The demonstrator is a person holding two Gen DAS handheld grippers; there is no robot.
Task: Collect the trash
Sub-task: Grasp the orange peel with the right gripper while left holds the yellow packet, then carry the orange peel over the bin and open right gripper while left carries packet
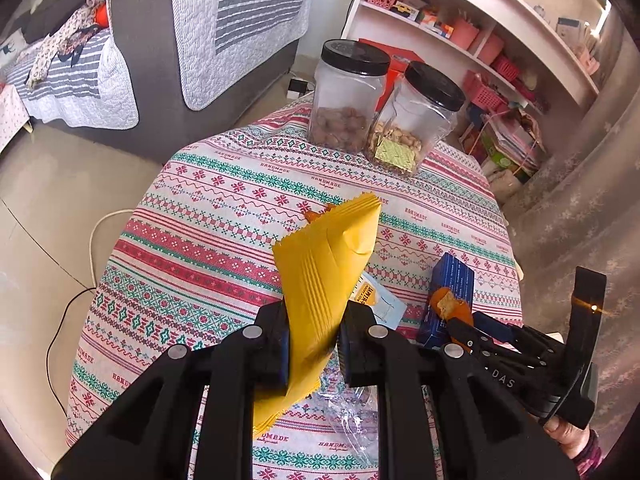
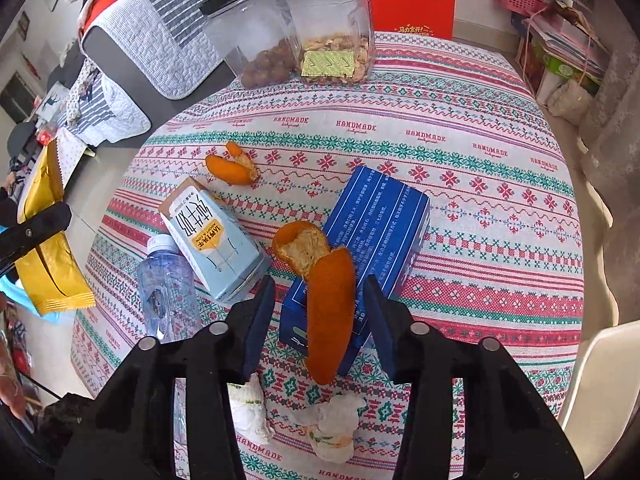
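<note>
Yellow wrapper (image 1: pixel 320 280) is clamped in my left claw (image 1: pixel 312 344), lifted off the surface (image 2: pixel 460 184). My right claw (image 2: pixel 320 320) straddles the long orange peel (image 2: pixel 330 312) on the blue box (image 2: pixel 384 216), pads not touching it. Left to clear: second peel (image 2: pixel 234 166), milk carton (image 2: pixel 216 240), bottle (image 2: pixel 168 288), tissues (image 2: pixel 332 428). No bin visible.

Both views are bright with soft, even daylight. In the left wrist view the light enters from about one o'clock, where the shelf (image 1: pixel 472 20) top blows out near white. Shadows on the tablecloth (image 2: pixel 460 184) are faint and short. The clear jars (image 2: pixel 320 20) show pale glare. Fisheye distortion bows the table's edge and bends everything toward the dark, vignetted corners. The centre is sharp; the rim softens and smears slightly.
</note>
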